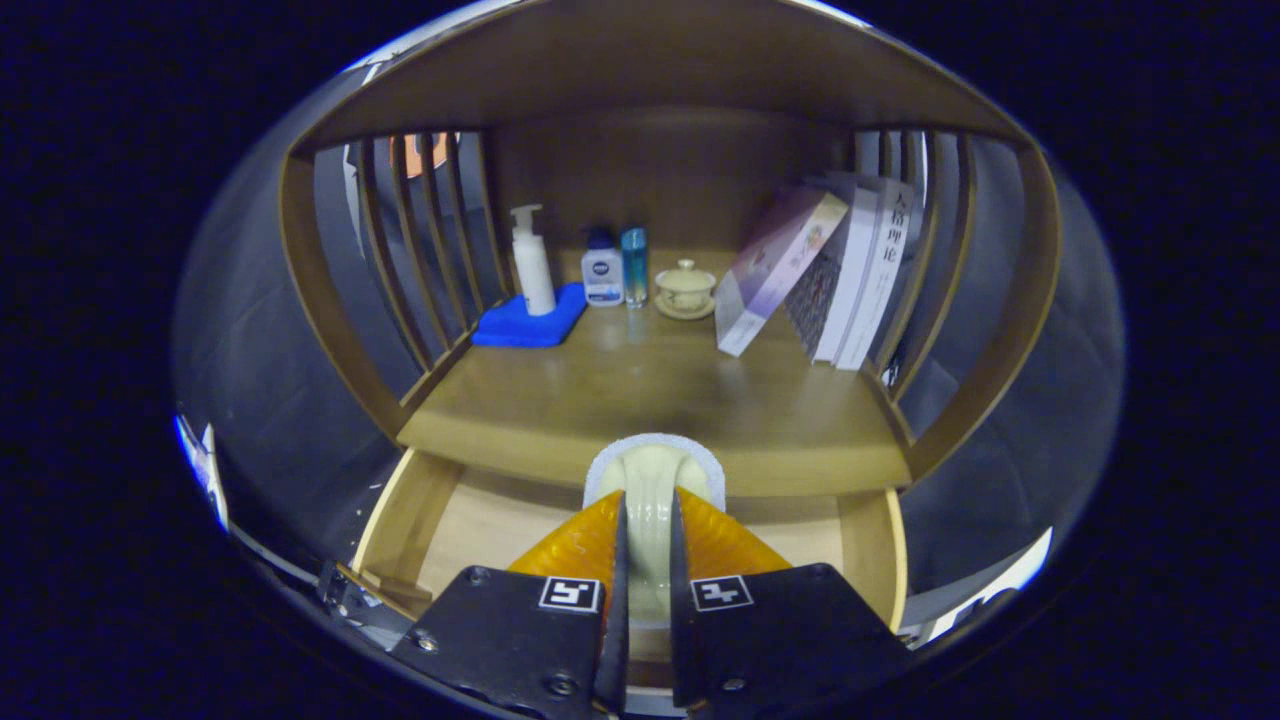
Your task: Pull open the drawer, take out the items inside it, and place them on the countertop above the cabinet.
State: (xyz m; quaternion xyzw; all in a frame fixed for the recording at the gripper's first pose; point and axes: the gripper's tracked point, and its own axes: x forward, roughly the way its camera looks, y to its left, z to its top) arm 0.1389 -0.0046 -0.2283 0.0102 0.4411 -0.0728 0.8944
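Note:
My gripper (648,500) is shut on a pale cream, glossy item with a white textured rim (652,462). Both fingers press on its sides, and its rounded end sticks out ahead of the fingertips. I hold it above the open wooden drawer (480,520), whose light wood floor shows on either side of the fingers. The item's tip overlaps the front edge of the wooden countertop (640,400) just beyond. The fingers hide what lies in the drawer directly under them.
At the back of the countertop stand a white pump bottle (531,262) on a blue cloth (525,325), a small white bottle (602,272), a slim blue bottle (634,264) and a lidded cream cup (686,288). Books (850,270) lean at the right. Slatted wooden sides and a top board enclose the shelf.

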